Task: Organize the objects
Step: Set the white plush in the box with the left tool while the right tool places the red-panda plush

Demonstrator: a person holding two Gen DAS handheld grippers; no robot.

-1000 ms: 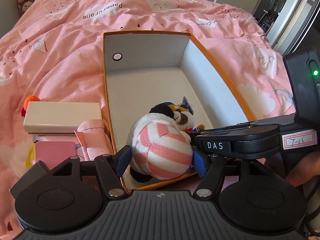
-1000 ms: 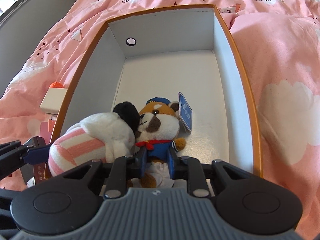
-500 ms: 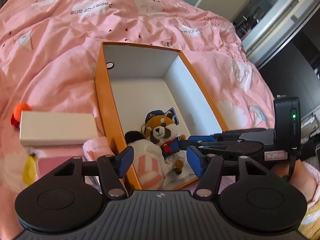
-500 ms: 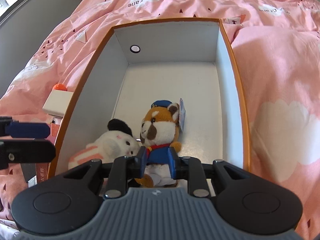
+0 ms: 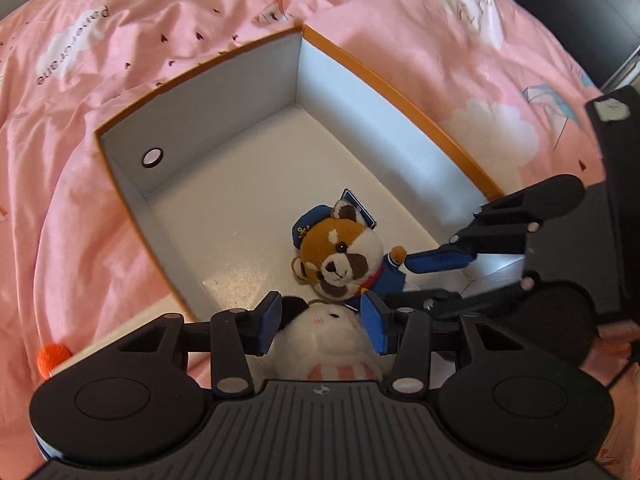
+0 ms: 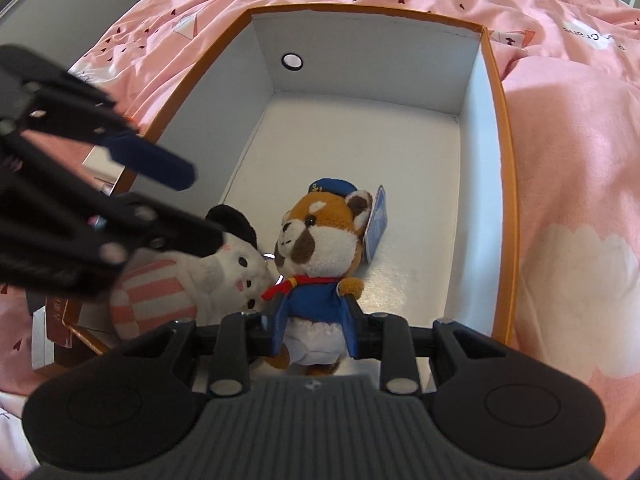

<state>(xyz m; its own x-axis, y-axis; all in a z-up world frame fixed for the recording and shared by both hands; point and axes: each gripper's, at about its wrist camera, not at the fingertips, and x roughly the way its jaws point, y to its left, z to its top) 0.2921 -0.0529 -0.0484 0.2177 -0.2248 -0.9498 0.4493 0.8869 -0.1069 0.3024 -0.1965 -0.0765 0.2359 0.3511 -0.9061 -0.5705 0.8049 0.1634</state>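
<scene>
Right wrist view: left gripper [image 6: 176, 204] hangs over striped plush [image 6: 160, 296], hiding it.

The left hand-held gripper [image 6: 160, 184] shows blurred, hiding part of the striped plush [image 6: 160, 292]. The fox plush's [image 6: 316, 256] legs sit hidden behind the right hand-held gripper [image 6: 312, 320].
</scene>
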